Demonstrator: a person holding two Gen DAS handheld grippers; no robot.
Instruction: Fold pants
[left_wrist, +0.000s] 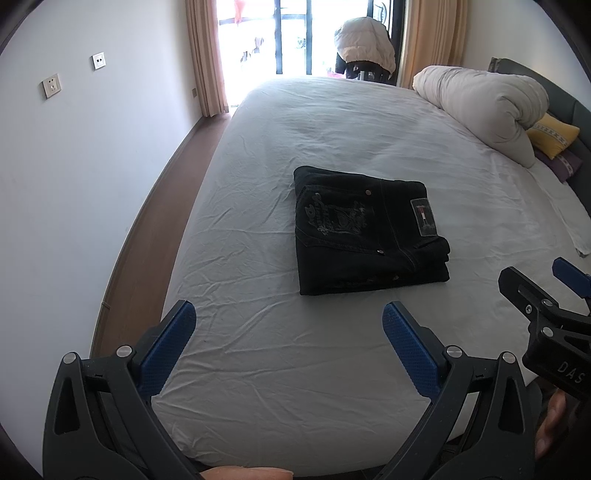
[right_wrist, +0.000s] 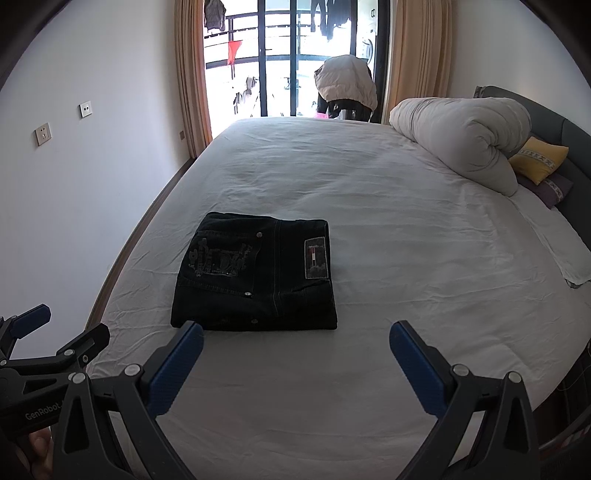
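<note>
The black pants (left_wrist: 369, 230) lie folded in a neat square in the middle of the white bed (left_wrist: 258, 350). The left gripper (left_wrist: 288, 347) and the right gripper (right_wrist: 295, 365) both hover above the bed's near edge with fingers wide apart, holding nothing and not touching the pants.

Wide bed (right_wrist: 369, 369) w/ creased white fitted sheet, dark headboard at right. Black jeans (right_wrist: 255, 273) folded into squarish stack, lying flat approx mid-mattress, embroidered back pocket + waistband patch facing up. Rolled off-white duvet (right_wrist: 461, 140) at head end, far right. Yellow cushion (right_wrist: 537, 164) on purple pillow (right_wrist: 550, 192) just beside duvet, against headboard. Folded white cloth (right_wrist: 554, 243) along right edge, well apart from jeans.
</note>
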